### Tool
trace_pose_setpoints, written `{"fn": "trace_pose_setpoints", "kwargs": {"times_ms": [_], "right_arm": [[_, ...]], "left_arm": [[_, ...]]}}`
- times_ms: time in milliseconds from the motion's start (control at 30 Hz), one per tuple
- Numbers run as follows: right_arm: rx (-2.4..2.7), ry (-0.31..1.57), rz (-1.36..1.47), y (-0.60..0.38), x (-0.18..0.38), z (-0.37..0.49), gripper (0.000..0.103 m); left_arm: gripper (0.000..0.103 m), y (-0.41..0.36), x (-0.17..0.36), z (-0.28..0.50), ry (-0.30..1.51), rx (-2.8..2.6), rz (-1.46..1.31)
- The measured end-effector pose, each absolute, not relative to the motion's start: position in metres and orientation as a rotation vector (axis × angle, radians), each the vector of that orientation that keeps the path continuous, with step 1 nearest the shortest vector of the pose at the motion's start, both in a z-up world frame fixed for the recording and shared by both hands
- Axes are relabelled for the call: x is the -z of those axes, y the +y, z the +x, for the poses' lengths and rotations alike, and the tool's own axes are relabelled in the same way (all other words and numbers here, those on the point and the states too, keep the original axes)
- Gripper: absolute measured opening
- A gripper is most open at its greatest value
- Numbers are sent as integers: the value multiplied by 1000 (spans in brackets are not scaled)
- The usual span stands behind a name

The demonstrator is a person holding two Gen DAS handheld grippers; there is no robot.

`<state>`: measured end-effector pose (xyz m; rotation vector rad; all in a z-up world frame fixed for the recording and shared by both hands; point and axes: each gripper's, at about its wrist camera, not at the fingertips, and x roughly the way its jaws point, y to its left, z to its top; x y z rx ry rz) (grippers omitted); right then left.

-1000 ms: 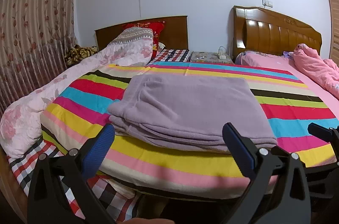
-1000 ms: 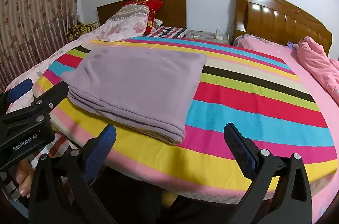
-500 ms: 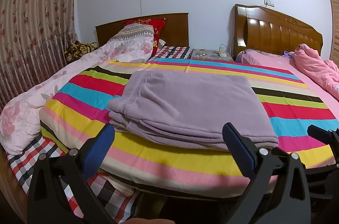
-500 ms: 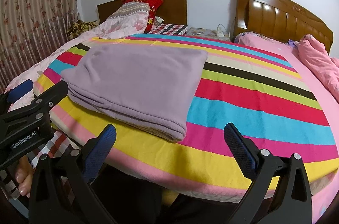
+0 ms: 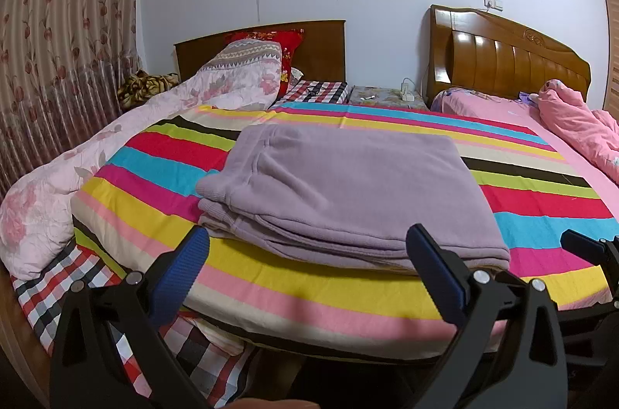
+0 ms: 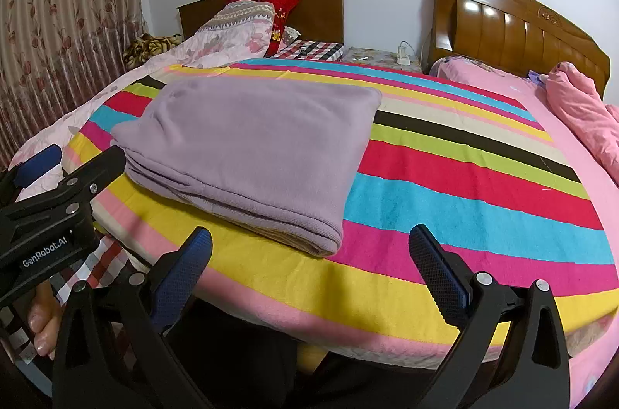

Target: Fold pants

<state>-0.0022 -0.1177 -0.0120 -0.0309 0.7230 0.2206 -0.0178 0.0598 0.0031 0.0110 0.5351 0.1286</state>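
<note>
Striped blanket [image 5: 348, 297] w/ folded pants [image 5: 348, 192], wood headboards [image 5: 510, 57]

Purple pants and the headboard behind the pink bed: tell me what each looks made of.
The purple pants look like soft fleece or brushed knit: a matte, fuzzy surface, thick rounded folds, and ribbed cuffs at the left end. The headboard looks like varnished wood: brown grain, carved trim and bright glossy highlights on its panels, though a veneer can't be ruled out.

- Pants [image 5: 348, 192]: plain lilac.
- Blanket [image 5: 541, 200]: bright stripes of red, cyan, yellow, pink, black.
- Curtain [image 5: 65, 41]: pink, floral.
- Sheet [image 5: 58, 289]: red-black check.
</note>
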Motion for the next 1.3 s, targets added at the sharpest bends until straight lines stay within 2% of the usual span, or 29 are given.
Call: {"fn": "trace_pose_setpoints", "kwargs": {"times_ms": [1300], "right_arm": [[-225,728,-33,-116,14,-4,98]], "left_arm": [[102,64,-1,-15,557,-132,0]]}}
